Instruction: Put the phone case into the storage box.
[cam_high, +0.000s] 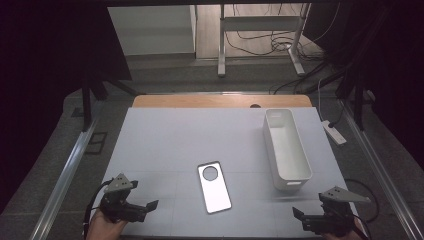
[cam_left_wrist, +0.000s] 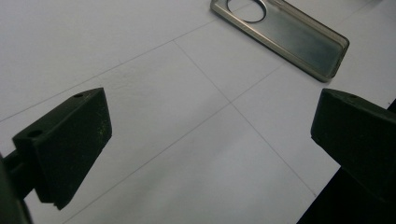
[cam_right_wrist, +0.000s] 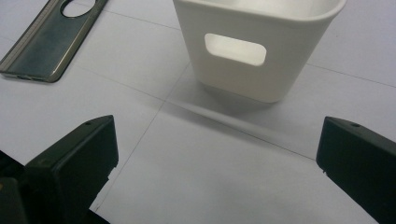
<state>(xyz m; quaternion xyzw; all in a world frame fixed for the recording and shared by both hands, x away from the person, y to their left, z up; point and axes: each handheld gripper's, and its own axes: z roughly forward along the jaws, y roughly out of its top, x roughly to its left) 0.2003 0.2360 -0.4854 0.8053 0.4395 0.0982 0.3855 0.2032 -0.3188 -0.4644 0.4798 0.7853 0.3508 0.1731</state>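
Note:
A clear phone case (cam_high: 214, 187) with a round camera hole lies flat on the white table, near the front middle. It also shows at the top of the left gripper view as a smoky case (cam_left_wrist: 285, 33) and at the upper left of the right gripper view (cam_right_wrist: 46, 44). A long white bin (cam_high: 286, 148) with a handle slot stands to the case's right, its near end wall (cam_right_wrist: 261, 51) close ahead of the right gripper. My left gripper (cam_high: 142, 209) rests at the front left, open and holding nothing. My right gripper (cam_high: 302, 217) sits at the front right, open and holding nothing.
The white table sheet (cam_high: 175, 140) carries faint grid lines; a wooden edge (cam_high: 220, 101) shows at its far side. Metal rails (cam_high: 67, 175) run along both sides. A power strip (cam_high: 334, 132) lies beyond the right edge, and cables trail on the floor behind.

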